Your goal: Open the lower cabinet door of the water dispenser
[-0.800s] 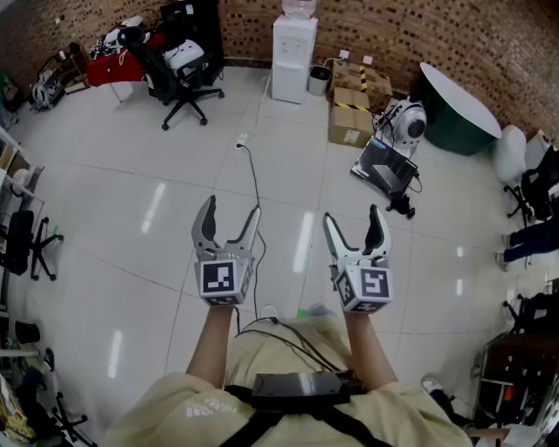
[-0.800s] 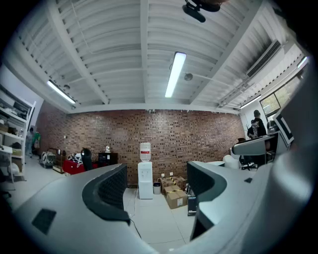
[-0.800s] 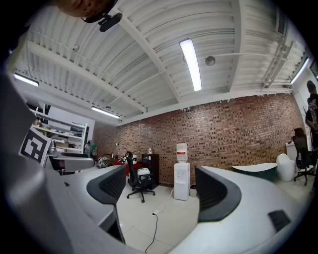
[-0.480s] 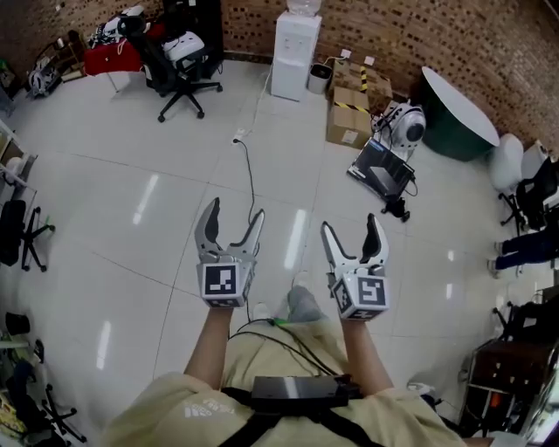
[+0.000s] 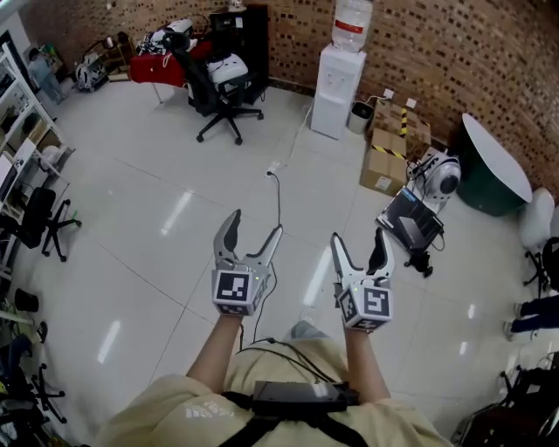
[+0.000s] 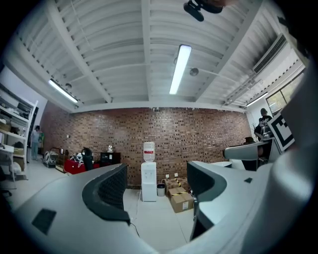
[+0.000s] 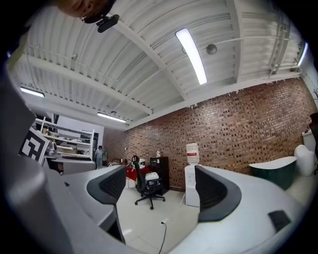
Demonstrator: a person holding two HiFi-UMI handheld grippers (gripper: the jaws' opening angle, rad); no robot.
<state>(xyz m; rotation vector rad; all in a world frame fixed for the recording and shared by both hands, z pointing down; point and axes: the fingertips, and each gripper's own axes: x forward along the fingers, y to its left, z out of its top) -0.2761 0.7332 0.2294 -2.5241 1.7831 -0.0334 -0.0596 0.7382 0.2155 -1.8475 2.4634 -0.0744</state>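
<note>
Brick, red-brown, makes up the far wall (image 5: 454, 52) in the head view, and against it stands the white water dispenser (image 5: 337, 87) with a bottle (image 5: 352, 22) on top. It is well apart from me, across a wide stretch of glossy white floor (image 5: 131, 201). Its lower cabinet door (image 5: 332, 112) is too small here for me to tell how it sits. Just right of it are a small bin (image 5: 359, 116) and some cardboard boxes (image 5: 386, 157); to its left is a black office chair (image 5: 223, 87). A dark cable (image 5: 279, 196) trails over the tiles towards me. I hold my left tongs (image 5: 253, 223) and my right tongs (image 5: 358, 236) level in front of my body, side by side, each spread wide with nothing in it.

In the left gripper view the two dark pads stand far apart, and only the distant room shows in the gap: the dispenser sits there, small, against the brick, with the boxes to its right.

In the right gripper view the pads are also wide apart and empty. The office chair shows in the gap between them, and the dispenser stands just beside the inner edge of the right-hand pad, far off.
</note>
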